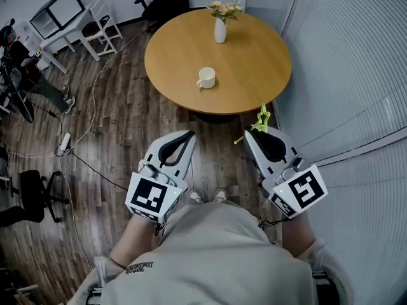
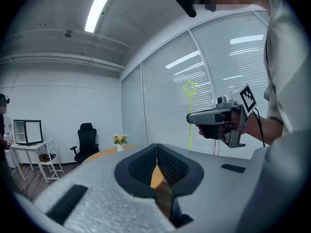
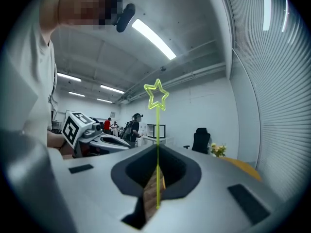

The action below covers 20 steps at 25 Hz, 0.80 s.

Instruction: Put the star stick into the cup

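In the head view we hold both claws low in front of us, over the wooden floor (image 1: 127,126) and short of the near edge of the round worktop (image 1: 254,62). The left claw (image 1: 190,133) points toward that edge with nothing showing at its tip. The right claw (image 1: 247,134) carries the star stick (image 1: 261,118), a thin yellow-green wand whose star end reaches up to the near-right edge of the worktop. The cup (image 1: 206,78), white and upright, stands on the worktop toward the near edge and a little left of its middle, well apart from the stick, while a vase (image 1: 220,29) of flowers stands at the far edge. In the left gripper view the left claw's jaws are pressed together with nothing between them, and we see the right claw off to the side with the stick standing straight up from it. In the right gripper view the jaws are clamped on the lower part of the stick, which rises upright between them with the star at the top. We judge that the grasp is done and the placing is not: we have yet to carry the stick over the near edge, bring its lower end above the cup's mouth, lower it in and let go.
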### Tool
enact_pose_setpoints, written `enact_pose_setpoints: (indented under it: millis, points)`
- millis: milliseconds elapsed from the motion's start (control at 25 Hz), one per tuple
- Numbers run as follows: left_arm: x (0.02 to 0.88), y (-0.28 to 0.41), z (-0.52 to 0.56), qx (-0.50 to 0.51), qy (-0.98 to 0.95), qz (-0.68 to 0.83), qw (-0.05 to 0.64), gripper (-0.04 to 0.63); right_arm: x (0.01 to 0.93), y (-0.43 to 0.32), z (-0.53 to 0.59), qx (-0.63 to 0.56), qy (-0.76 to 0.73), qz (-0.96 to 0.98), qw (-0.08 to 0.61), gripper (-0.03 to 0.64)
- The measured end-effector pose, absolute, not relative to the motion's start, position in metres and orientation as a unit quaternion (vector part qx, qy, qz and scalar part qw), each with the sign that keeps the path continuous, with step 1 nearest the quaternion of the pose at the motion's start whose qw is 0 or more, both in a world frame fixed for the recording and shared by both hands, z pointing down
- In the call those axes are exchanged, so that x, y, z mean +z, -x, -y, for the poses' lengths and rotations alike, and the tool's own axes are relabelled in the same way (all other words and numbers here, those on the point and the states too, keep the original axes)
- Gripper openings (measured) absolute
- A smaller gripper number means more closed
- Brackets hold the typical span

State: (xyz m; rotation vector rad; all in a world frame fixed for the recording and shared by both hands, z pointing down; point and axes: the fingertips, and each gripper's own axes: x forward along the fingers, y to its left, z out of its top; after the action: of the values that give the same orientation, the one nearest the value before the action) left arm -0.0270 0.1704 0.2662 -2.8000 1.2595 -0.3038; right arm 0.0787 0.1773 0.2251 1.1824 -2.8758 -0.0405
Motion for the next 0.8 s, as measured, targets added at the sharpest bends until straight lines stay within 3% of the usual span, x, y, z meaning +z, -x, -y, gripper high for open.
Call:
enact_pose_setpoints:
  millis: [800]
  points:
    - [0.281, -0.006, -0.166, -0.103, 0.903, -0.417, 0.017, 0.023, 0.241, -0.104, -0.171, -0.005, -0.366, 0.93, 0.012, 0.031]
